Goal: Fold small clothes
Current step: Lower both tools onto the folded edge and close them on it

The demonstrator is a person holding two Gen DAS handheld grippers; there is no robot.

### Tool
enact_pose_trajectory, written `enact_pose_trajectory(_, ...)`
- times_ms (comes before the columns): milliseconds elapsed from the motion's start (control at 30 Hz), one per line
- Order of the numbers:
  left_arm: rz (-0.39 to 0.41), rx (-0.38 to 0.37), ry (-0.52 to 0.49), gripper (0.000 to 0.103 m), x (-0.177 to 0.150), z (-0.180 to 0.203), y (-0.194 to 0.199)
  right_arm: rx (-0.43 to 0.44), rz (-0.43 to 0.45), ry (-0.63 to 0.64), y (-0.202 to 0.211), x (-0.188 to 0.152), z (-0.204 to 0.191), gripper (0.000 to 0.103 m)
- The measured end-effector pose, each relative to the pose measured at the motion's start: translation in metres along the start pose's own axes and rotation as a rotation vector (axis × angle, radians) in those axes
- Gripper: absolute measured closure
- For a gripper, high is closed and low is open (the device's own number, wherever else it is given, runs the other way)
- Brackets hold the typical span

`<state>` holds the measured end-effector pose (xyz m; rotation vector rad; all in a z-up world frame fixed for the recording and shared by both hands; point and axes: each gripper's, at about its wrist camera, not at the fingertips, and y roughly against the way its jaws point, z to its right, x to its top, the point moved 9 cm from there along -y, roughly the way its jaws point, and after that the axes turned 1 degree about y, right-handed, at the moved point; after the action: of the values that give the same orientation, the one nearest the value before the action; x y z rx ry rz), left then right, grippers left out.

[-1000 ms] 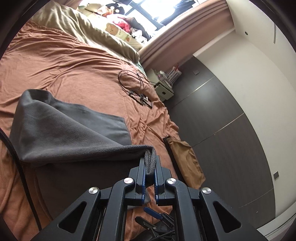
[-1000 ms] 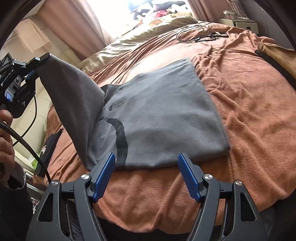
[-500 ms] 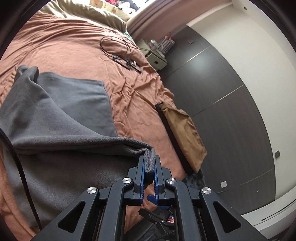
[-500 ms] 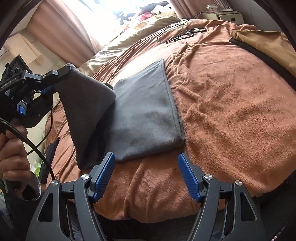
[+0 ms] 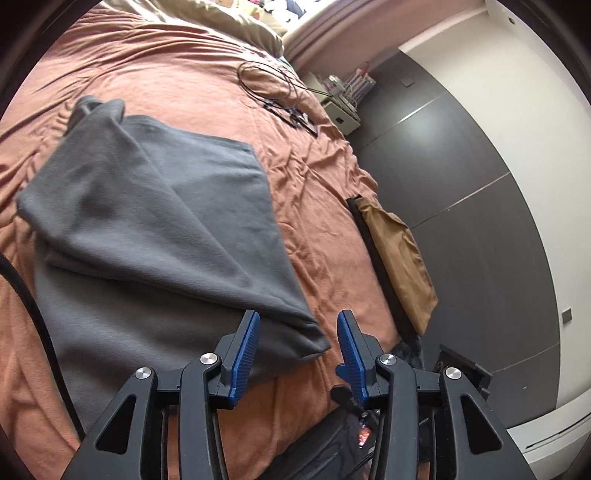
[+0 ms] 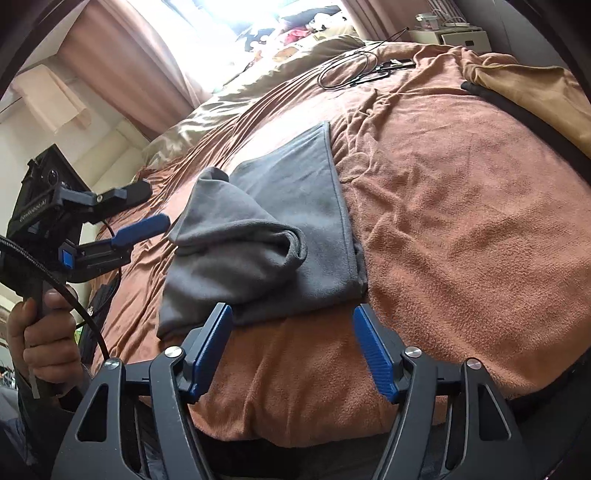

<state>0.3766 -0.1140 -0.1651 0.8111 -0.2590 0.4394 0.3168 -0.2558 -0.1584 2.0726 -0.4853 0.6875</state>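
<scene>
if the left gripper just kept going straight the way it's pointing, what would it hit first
Most likely the grey garment: its folded corner lies just ahead of the open left gripper, whose jaws have just been opening, nothing pinched. Depth is unclear; the bedspread lies beyond.

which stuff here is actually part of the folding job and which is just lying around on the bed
Part of the job:
- grey garment, half folded
- left gripper, jaws just opened, nothing between them
- right gripper, open and empty

Just lying about:
- black cable
- tan cloth
- pillow
</scene>
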Motion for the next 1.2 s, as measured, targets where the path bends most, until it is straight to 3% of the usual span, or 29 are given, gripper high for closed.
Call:
enact_pose_trajectory(33, 0.008, 0.018, 0.011, 0.058, -0.001, -0.009, 0.004, 0.004, -0.003, 0.003, -0.003, 0.002, -0.001, 0.049)
enact_pose_trajectory(200, 0.042, 0.103, 0.064, 0.058, -0.009, -0.053, 0.027, 0.018, -0.008, -0.008, -0.017, 0.013, 0.001, 0.053)
enact_pose_trajectory(400, 0.078, 0.151, 0.131, 0.058, -0.019, -0.091, 0.049, 0.037, -0.021, -0.057, -0.04, 0.023, 0.006, 0.062)
enact_pose_trajectory(733, 0.051, 0.237, 0.192, 0.058, -0.035, -0.137, 0.041, 0.012, -0.068, -0.084, -0.074, 0.034, 0.01, 0.078)
enact_pose_trajectory(1000, 0.008, 0.281, 0.189, 0.059, -0.046, -0.15, 0.026, -0.022, -0.099, -0.034, -0.086, 0.031, 0.006, 0.079)
enact_pose_trajectory(1200, -0.02, 0.343, 0.161, 0.073, -0.046, -0.155, 0.021, -0.049, -0.106, 0.021, -0.096, 0.05, 0.0, 0.079)
